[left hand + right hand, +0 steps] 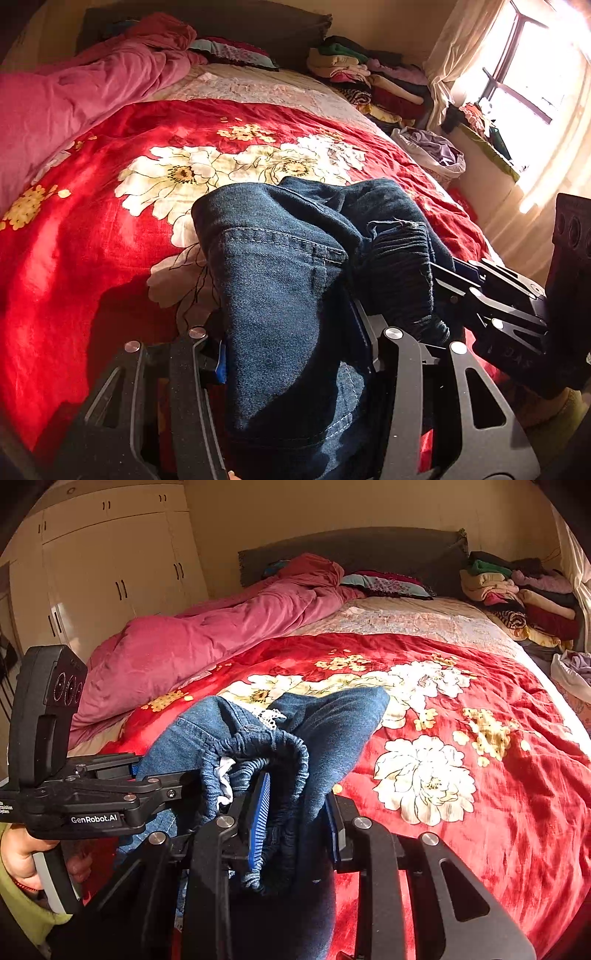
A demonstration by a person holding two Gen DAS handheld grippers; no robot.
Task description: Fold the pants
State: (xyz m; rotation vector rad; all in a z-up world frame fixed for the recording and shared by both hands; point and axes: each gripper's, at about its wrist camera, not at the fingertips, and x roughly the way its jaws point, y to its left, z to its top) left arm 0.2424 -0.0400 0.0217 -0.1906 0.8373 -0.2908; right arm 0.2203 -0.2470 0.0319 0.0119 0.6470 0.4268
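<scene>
Denim jeans hang bunched between both tools above the red floral bedspread. Left tool is clamped on a stitched fold of the jeans, cloth filling the gap between its fingers. Right tool, just beside it, grips the elastic waistband, which loops over its blue pad. Ahead lie a pink duvet and stacked clothes.
</scene>
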